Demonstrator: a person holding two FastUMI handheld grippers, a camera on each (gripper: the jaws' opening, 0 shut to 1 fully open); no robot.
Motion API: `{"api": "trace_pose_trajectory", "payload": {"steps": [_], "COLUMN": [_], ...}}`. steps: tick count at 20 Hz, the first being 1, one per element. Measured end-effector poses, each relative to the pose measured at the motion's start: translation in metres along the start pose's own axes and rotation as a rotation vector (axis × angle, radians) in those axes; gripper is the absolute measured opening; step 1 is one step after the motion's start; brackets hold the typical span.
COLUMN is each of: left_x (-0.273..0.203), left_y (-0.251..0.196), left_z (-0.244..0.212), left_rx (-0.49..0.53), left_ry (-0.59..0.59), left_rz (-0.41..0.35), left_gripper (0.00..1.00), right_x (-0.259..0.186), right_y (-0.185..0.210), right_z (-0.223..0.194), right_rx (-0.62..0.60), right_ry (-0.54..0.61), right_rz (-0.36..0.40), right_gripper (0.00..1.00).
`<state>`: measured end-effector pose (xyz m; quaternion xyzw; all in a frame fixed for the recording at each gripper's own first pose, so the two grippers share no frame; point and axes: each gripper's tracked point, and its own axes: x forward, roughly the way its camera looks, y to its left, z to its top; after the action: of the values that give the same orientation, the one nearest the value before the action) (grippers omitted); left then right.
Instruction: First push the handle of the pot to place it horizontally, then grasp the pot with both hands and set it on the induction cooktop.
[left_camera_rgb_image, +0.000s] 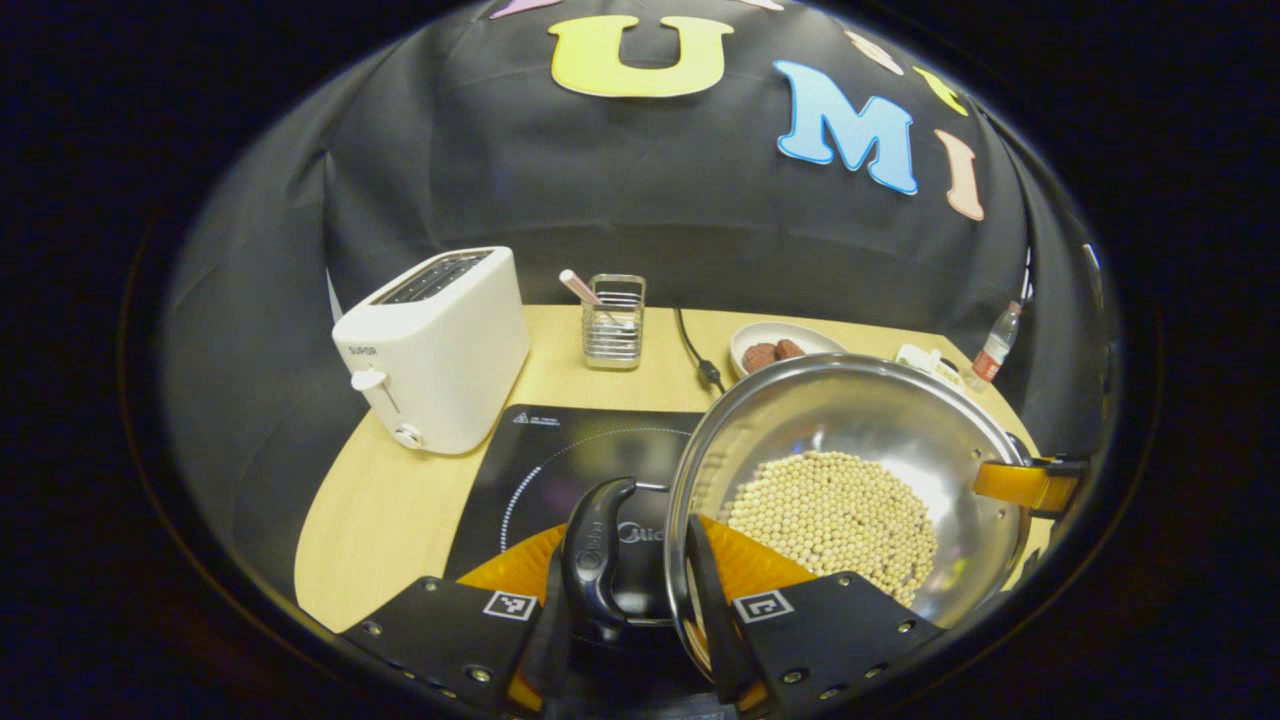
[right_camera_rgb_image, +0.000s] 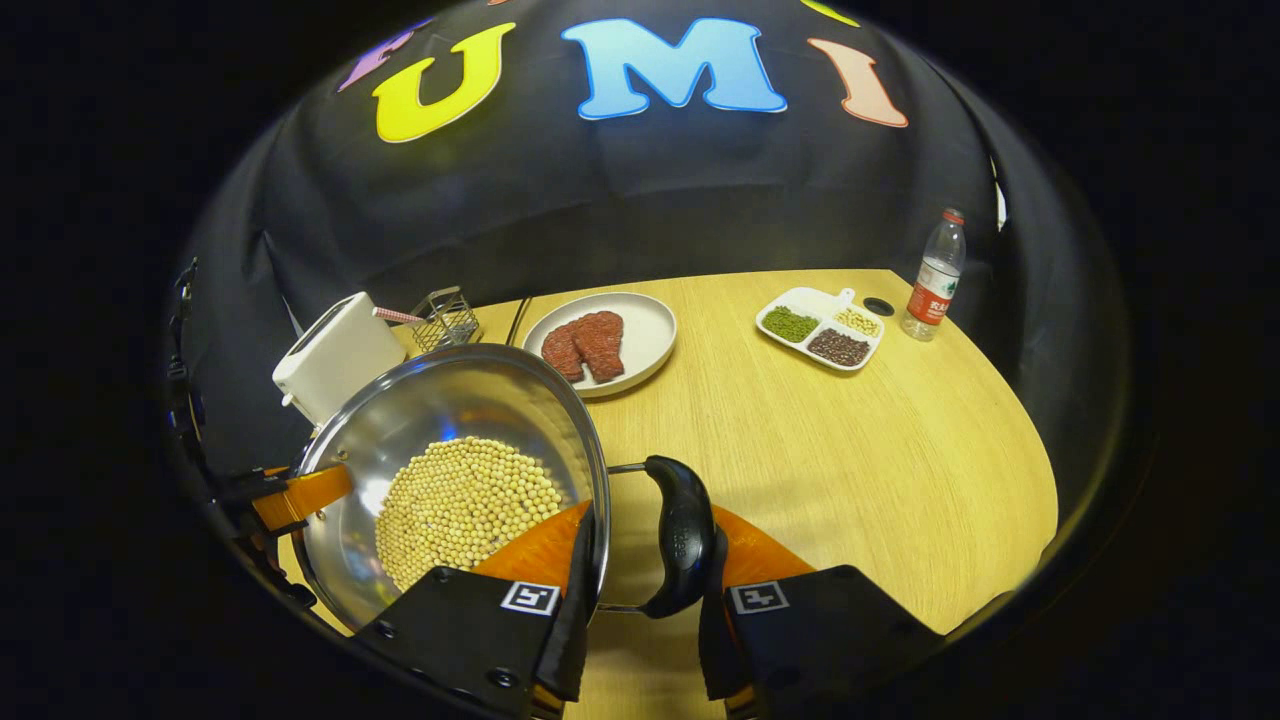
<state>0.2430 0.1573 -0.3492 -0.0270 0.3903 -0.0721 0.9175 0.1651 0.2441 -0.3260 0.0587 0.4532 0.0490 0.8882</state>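
Note:
A steel pot (left_camera_rgb_image: 860, 420) with pale beans (left_camera_rgb_image: 830, 515) in it is held between both grippers. My left gripper (left_camera_rgb_image: 632, 590) is shut on the pot's black side handle (left_camera_rgb_image: 597, 545), one finger outside the handle and the other inside the rim. My right gripper (right_camera_rgb_image: 650, 575) is shut the same way on the opposite black handle (right_camera_rgb_image: 680, 535) of the pot (right_camera_rgb_image: 450, 400). Each view shows the other gripper at the pot's far rim (left_camera_rgb_image: 1030, 485) (right_camera_rgb_image: 290, 500). The black induction cooktop (left_camera_rgb_image: 545, 460) lies under the pot's left side. Whether the pot rests on anything is unclear.
A white toaster (left_camera_rgb_image: 435, 350) stands left of the cooktop, with a wire holder (left_camera_rgb_image: 613, 320) and a black cord (left_camera_rgb_image: 697, 355) behind it. A plate of meat (right_camera_rgb_image: 600, 345), a divided dish of grains (right_camera_rgb_image: 822, 330) and a water bottle (right_camera_rgb_image: 932, 275) sit on the wooden table (right_camera_rgb_image: 850, 470).

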Motion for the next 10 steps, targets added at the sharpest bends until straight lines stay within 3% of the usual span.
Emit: {"api": "trace_pose_trajectory", "payload": {"steps": [5,6,9,10], "left_x": [0.011,0.014,0.016,0.015], "left_y": [0.031,0.037,0.055,0.059], "left_z": [0.003,0.004,0.001,0.002], "left_rx": [0.009,0.003,-0.008,-0.006], "left_ry": [0.005,0.006,0.013,0.012], "left_rz": [0.005,0.005,0.020,0.025], "left_gripper": [0.56,0.56,0.56,0.53], "right_x": [0.012,0.014,0.020,0.021], "right_y": [0.031,0.037,0.052,0.057], "right_z": [0.001,0.002,0.001,0.000], "right_rx": [0.001,0.000,-0.013,-0.011], "right_ry": [0.010,0.010,0.011,0.014], "right_rz": [0.010,0.011,0.011,0.016], "right_gripper": [0.43,0.47,0.44,0.44]}}
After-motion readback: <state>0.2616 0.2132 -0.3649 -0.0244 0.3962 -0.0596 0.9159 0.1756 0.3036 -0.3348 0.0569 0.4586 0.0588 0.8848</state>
